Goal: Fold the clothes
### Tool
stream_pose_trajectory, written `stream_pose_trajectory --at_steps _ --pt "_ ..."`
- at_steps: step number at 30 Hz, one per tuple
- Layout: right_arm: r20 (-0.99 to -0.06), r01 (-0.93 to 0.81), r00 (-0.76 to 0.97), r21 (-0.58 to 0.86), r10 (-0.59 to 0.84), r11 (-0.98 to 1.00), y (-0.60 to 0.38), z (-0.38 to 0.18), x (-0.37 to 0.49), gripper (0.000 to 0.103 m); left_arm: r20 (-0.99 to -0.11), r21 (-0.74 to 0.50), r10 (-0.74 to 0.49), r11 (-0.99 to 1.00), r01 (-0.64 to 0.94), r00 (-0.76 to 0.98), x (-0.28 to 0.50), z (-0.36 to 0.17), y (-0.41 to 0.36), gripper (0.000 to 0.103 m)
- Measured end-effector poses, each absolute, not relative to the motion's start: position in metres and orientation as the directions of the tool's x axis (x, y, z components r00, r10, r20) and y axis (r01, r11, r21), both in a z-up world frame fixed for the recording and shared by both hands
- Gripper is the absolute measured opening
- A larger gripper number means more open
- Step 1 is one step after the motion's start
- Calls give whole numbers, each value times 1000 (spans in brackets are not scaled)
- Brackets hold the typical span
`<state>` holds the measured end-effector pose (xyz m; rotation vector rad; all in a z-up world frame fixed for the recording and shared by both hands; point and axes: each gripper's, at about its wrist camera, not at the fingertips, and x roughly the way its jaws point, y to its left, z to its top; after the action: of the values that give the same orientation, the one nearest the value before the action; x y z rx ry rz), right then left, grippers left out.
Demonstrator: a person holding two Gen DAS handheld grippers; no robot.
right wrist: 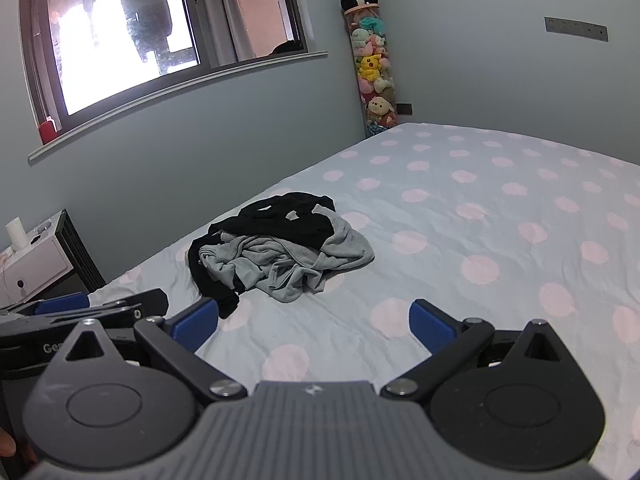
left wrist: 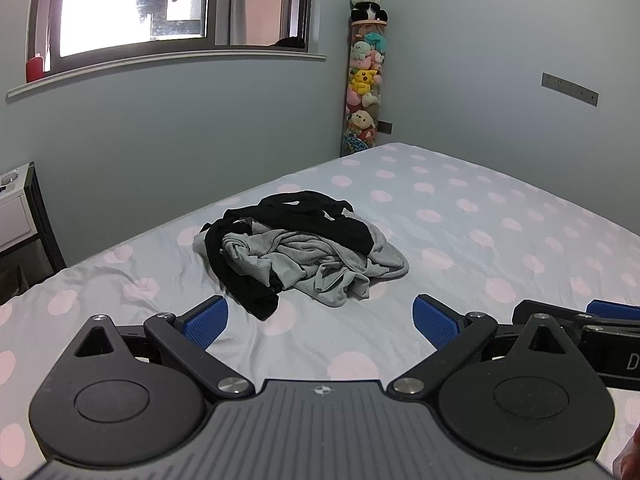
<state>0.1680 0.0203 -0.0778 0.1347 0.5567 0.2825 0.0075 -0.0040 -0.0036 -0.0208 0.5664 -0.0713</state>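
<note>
Two grippers, left [left wrist: 320, 320] and right [right wrist: 314, 322], hover side by side above the bed [left wrist: 480, 220], both with jaws spread wide and holding nothing. Just beyond them on the bed lies a crumpled pile of black and grey clothes [left wrist: 300, 252], untouched. Past the bed stand a window [left wrist: 132, 4] and a tube of plush toys [left wrist: 364, 76] in the corner.

Ahead of left gripper [left wrist: 320, 320]: crumpled clothes pile [left wrist: 304, 252], black garment [left wrist: 296, 216] over light grey garment [left wrist: 320, 268].
Under both claws: bed sheet [left wrist: 480, 208], pale blue-grey with pink polka dots.
Blue ribbed pads [left wrist: 204, 322] on black linkage, grey ridged body.
Right gripper [right wrist: 314, 322]: same blue, black, grey.
Far beyond: grey-blue wall [left wrist: 180, 128]; black-and-white panda plush [left wrist: 366, 2]; yellow plush [left wrist: 362, 80] below it.
</note>
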Motion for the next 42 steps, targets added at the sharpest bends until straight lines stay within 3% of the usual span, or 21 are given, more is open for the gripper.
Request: stream_pose_trajectory --at_steps 30,42 --pt "-503 -256 802 196 321 947 17 -78 174 102 -572 -59 -86 996 64 816 22 -9 -8 98" --pt "-540 -346 761 131 360 929 25 -70 238 102 -571 -125 -143 988 86 809 88 29 24 96"
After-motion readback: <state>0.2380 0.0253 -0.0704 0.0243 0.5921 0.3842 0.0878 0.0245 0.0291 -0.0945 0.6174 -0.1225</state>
